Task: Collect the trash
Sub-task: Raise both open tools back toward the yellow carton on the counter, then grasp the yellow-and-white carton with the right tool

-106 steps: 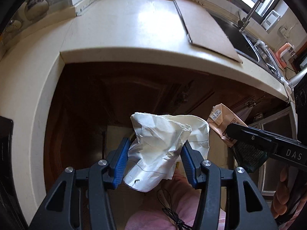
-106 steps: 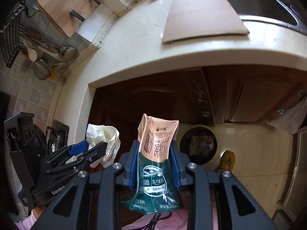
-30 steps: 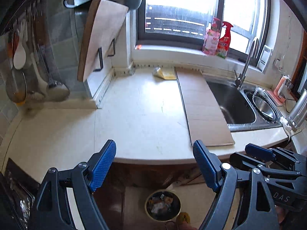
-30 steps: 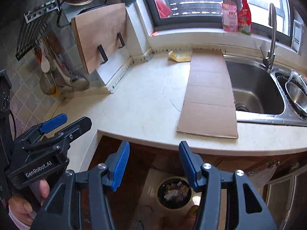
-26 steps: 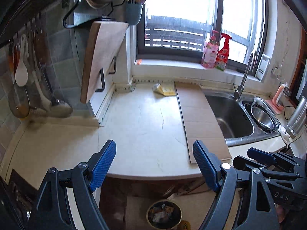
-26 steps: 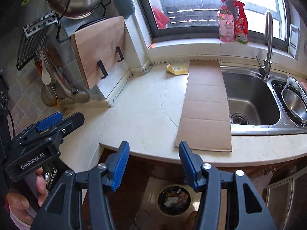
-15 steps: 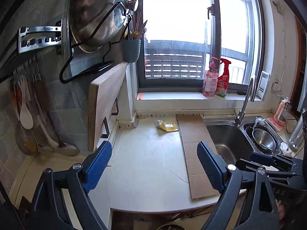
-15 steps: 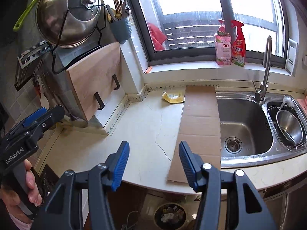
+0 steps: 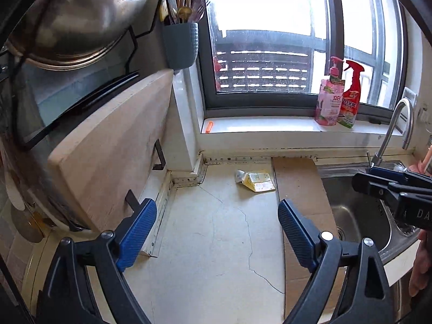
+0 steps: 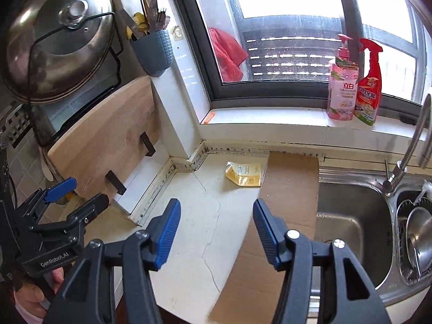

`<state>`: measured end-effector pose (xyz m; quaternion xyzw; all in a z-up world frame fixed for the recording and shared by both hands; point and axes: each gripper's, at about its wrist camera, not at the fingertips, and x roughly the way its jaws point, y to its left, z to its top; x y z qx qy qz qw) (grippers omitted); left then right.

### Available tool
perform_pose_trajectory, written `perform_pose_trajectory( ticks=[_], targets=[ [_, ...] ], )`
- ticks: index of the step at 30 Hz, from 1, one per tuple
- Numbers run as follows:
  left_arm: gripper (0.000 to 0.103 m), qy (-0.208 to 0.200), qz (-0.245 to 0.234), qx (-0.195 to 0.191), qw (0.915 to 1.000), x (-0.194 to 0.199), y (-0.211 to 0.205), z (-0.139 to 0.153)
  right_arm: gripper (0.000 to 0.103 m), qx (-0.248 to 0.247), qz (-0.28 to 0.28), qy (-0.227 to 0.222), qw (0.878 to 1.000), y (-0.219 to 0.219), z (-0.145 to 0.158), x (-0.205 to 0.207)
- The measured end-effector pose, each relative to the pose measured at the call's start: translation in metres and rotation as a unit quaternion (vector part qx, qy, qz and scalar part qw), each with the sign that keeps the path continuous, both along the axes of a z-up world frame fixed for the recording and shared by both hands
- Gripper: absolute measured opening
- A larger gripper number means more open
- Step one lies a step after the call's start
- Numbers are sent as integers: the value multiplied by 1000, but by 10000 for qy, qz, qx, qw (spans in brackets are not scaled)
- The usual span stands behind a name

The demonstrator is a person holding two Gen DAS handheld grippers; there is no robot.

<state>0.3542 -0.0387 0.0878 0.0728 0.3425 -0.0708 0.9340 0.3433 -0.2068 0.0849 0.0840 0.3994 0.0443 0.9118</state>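
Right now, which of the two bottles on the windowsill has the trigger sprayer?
The red bottle, on the right of the pair. The pink bottle touching it on the left has a push-down pump top instead.

Kitchen corner: a pale cracked counter [image 9: 216, 243] runs beneath a dark-framed window [image 9: 270, 40] admitting strong daylight, with two bottles [image 10: 353, 86] on the white sill [image 10: 270, 118]. A steel sink [image 10: 351, 232] and tap [image 10: 413, 140] lie at right, a cardboard sheet [image 10: 289, 189] partly across the basin. On the tiled left wall [image 10: 21, 145] hang a pot lid [image 10: 54, 37], utensil cup [image 10: 155, 54] and wooden board [image 10: 108, 129].
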Motion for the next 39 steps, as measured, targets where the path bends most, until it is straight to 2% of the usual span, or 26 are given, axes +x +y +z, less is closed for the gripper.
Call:
perform_pose_trajectory(
  ticks=[3, 8, 15, 19, 24, 32, 36, 37, 38, 39],
  targets=[
    [94, 199, 112, 130, 9997, 43, -16, -14, 56, 35, 125, 190, 9997, -18, -15, 50],
    [94, 660, 360, 353, 9965, 112, -36, -55, 56, 130, 343, 639, 9973, -41, -60, 131],
    [94, 1317, 830, 447, 9868, 185, -36, -128, 56, -4, 975, 1268, 9871, -18, -146, 207],
    [94, 1681, 1107, 295, 9791, 211, -25, -167, 56, -306, 1319, 1474, 9798, 1, -193, 227],
    [94, 1976, 1287, 131, 9717, 227, -16, -205, 56, -560, 1522, 1503, 9752, 15, -229, 242],
    [94, 2210, 1565, -126, 9626, 239, -3, -235, 56, -1347, 1551, 1246, 9707, 38, -256, 249],
    [94, 2243, 1601, -159, 9611, 242, -4, -240, 56, -1542, 1500, 1118, 9702, 46, -263, 252],
    [94, 2246, 1602, -138, 9611, 241, -4, -242, 50, -1561, 1460, 1097, 9707, 47, -265, 252],
    [94, 2245, 1606, -117, 9611, 241, -5, -242, 33, -1538, 1428, 1093, 9716, 46, -266, 252],
    [94, 2238, 1611, -105, 9612, 240, -5, -242, 27, -1479, 1433, 1137, 9719, 45, -267, 253]
  ],
)
